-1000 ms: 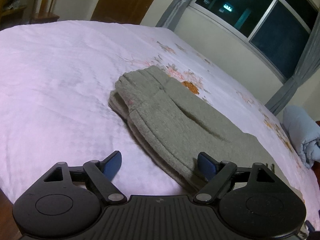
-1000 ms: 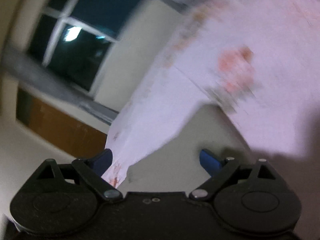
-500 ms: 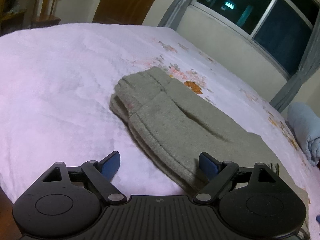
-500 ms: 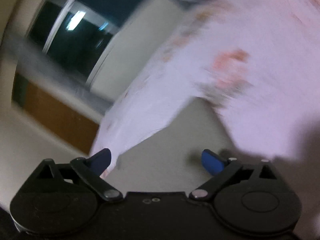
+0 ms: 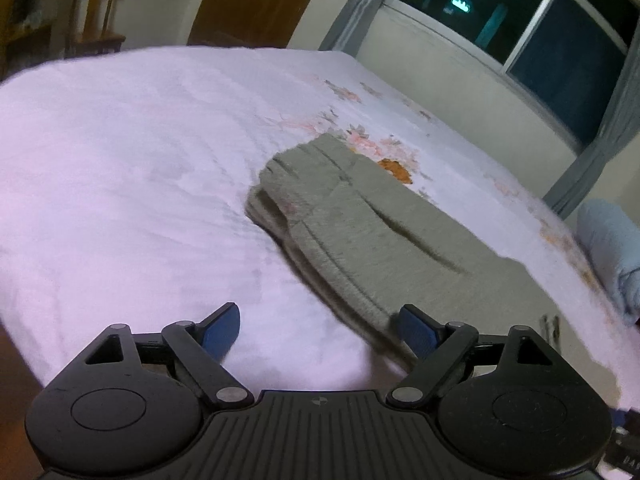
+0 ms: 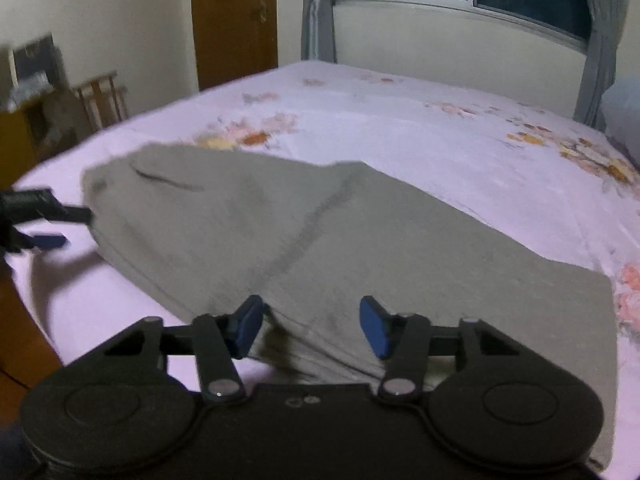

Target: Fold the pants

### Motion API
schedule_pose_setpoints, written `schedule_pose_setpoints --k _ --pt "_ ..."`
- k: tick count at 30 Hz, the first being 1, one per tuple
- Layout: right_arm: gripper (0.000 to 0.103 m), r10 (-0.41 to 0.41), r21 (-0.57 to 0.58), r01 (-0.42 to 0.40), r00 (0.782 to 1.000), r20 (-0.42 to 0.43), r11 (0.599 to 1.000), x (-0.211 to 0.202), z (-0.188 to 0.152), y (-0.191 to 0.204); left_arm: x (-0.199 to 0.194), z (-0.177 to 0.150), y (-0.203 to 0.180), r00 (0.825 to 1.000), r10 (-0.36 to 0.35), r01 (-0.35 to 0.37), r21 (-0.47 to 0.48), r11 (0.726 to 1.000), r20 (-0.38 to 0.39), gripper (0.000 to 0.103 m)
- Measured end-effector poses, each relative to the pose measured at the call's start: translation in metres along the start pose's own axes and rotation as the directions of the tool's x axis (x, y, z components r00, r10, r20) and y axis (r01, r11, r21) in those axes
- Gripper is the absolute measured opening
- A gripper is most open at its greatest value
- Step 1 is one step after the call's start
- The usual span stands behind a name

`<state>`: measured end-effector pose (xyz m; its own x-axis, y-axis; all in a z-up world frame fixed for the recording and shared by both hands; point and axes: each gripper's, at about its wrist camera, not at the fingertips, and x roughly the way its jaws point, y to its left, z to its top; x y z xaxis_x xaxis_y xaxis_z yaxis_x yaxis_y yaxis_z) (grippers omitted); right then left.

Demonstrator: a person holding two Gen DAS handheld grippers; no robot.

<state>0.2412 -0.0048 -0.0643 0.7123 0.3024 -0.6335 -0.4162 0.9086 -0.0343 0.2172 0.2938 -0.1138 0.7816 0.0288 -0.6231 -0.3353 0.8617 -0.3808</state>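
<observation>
1. Left gripper [image 5: 320, 330], black with blue pads: its fingers stand wide apart and grip nothing. The left pad [image 5: 222, 330] is over bare sheet; the right pad [image 5: 416, 332] is over the near edge of the waist end of the pants.
2. Grey-green knit pants [image 5: 360, 224], laid flat and lengthwise on the bed: the waistband end lies to the left, the legs run to the right. In the right wrist view the pants [image 6: 320, 232] fill the middle ground, and the left gripper [image 6: 56, 226] shows at the far left, beside the waist end.
3. White bed sheet with a pink and orange flower print [image 5: 120, 168]: it lies under the pants.
4. Right gripper [image 6: 310, 326], black with blue pads: its jaws have just been closing and now stand at a narrower, half-way gap. The pants' near edge is between the pads; whether they press it I cannot tell.
5. Rolled pale blue blanket [image 5: 612, 248]: it sits at the far right edge of the bed.
</observation>
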Motion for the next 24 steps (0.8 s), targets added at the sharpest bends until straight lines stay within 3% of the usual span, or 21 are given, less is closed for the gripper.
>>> schedule_pose_setpoints --k 5,6,10,13,16,19,24 --pt "0.042 0.007 -0.087 -0.008 1.0 -0.009 0.996 -0.002 -0.009 0.017 -0.014 -0.011 0.0 0.999 0.052 -0.052 0.078 0.996 -0.005 0.086" --pt "0.037 -0.003 -0.096 0.002 1.0 -0.01 0.995 0.0 -0.009 0.018 -0.017 -0.014 0.0 0.998 0.056 -0.055 0.092 0.994 -0.003 0.087" --pt "0.029 0.045 0.061 -0.045 0.999 0.0 0.997 -0.001 -0.005 0.002 -0.025 -0.024 0.001 0.998 0.058 -0.056 0.118 0.991 -0.013 0.087" --pt "0.026 0.061 0.106 -0.06 0.998 -0.008 0.993 0.001 -0.005 -0.005 -0.026 -0.027 0.002 0.998 0.055 -0.053 0.114 0.992 -0.018 0.088" --pt "0.012 0.061 0.14 -0.06 0.998 -0.002 0.988 0.003 -0.005 -0.009 -0.026 -0.028 -0.002 0.998 0.052 -0.049 0.122 0.991 -0.019 0.089" --pt "0.011 0.071 0.153 -0.075 0.997 0.03 0.985 -0.002 0.0 -0.009 -0.025 -0.028 -0.005 0.999 0.049 -0.046 0.126 0.991 -0.019 0.09" --pt "0.013 0.075 0.141 -0.069 0.997 -0.035 0.988 0.019 -0.01 -0.003 -0.022 -0.027 -0.013 0.999 0.05 -0.046 0.142 0.989 -0.021 0.09"
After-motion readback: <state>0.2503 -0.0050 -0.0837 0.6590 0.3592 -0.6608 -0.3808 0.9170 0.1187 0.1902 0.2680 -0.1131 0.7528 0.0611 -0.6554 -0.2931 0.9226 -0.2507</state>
